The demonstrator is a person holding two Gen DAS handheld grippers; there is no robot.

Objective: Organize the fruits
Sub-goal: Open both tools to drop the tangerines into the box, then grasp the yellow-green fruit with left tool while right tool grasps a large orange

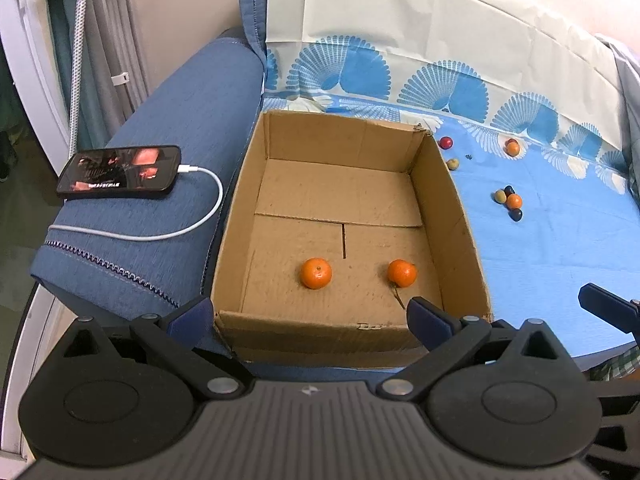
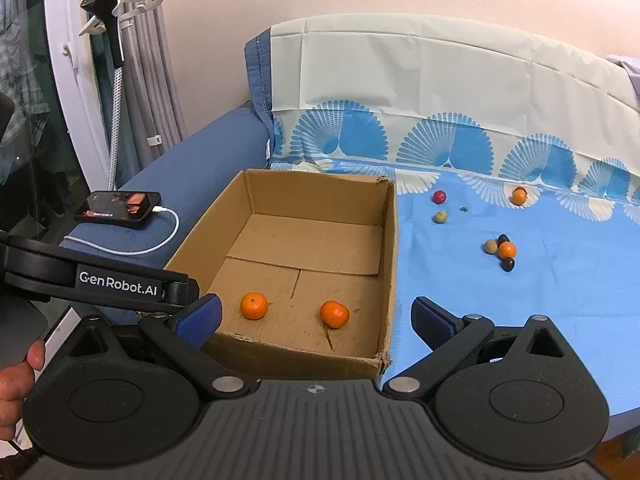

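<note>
Cardboard box (two oranges inside)

I am looking at a blue fabric sofa whose seat is draped in a light-blue sheet with fan prints. An open brown cardboard box is sitting on the sheet at about 9 o'clock. Small round loose fruits are lying toward 2 o'clock: a red one, a tan one, and a touching cluster around an orange one. A black smartphone with a white charging cable is resting on the armrest.
</note>
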